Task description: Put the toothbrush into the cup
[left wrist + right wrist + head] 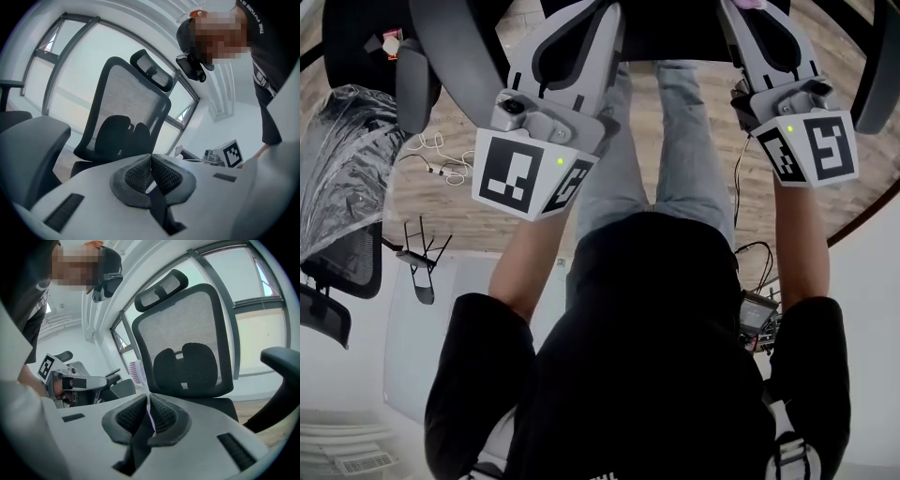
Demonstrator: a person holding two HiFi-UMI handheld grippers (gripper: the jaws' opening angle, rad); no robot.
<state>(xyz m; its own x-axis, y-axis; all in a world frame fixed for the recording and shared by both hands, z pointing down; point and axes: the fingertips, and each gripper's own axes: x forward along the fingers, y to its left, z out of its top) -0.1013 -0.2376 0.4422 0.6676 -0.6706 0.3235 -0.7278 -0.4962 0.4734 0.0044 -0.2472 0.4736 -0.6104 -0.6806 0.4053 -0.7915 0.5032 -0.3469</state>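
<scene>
Before the black mesh office chair [187, 333], the right tool [148, 399] is pinching a white-handled, lilac-bristled toothbrush [137, 371]; the left tool [151, 161] is sitting closed. No cup is showing, so finding it seems next.

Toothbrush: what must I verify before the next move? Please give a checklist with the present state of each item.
1. Grip on toothbrush: ok; right gripper jaws shut on its handle.
2. Bristle head free: ok; it sticks out beyond the jaws.
3. Sight of the cup: not ok; no view shows it.
4. Left gripper empty: cannot tell; jaws together, pale sliver between them.
5. Way ahead free: cannot tell; office chair faces the right gripper.
</scene>
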